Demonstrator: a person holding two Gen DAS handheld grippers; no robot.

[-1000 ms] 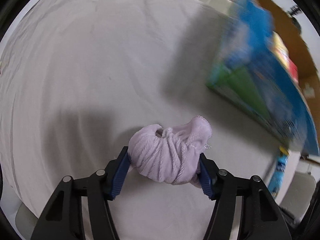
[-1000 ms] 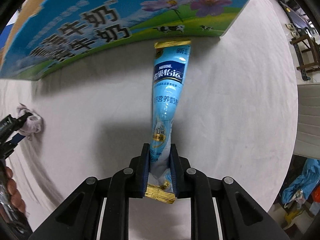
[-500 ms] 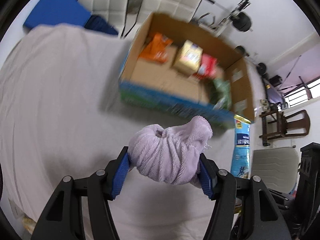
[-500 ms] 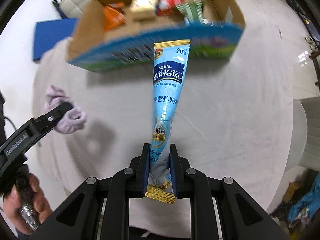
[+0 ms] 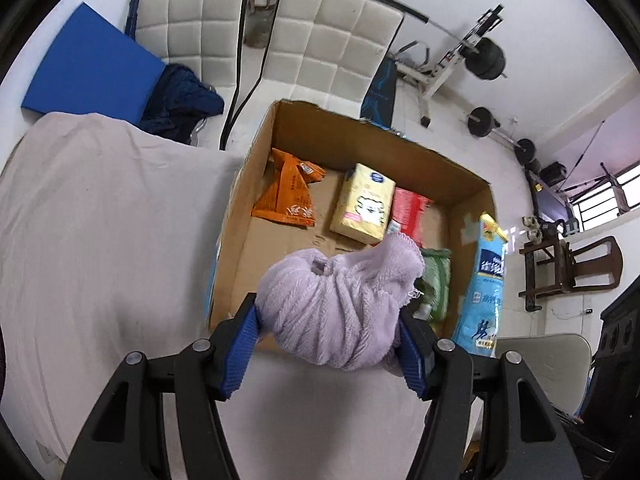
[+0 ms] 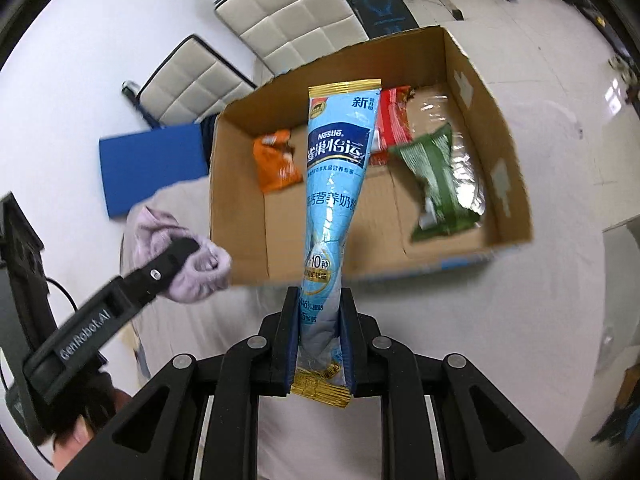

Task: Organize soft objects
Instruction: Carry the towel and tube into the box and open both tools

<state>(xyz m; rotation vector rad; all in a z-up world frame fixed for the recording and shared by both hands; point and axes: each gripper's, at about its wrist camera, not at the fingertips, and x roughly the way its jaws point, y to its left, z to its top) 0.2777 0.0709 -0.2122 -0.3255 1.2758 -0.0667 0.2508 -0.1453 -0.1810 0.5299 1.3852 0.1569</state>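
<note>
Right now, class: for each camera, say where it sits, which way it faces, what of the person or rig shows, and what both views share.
Left wrist: on the left gripper, looking down into the box; its jaws clamp the towel.
Right wrist: on the right gripper, facing the box from above; its jaws clamp the sachet; the left gripper and a hand show at left.
Shared: box, towel, sachet, orange packet, green packet.

Fluffy terry towel [image 5: 336, 312]; glossy foil pouch [image 6: 334, 200]; matt cardboard box [image 5: 400, 160].
</note>
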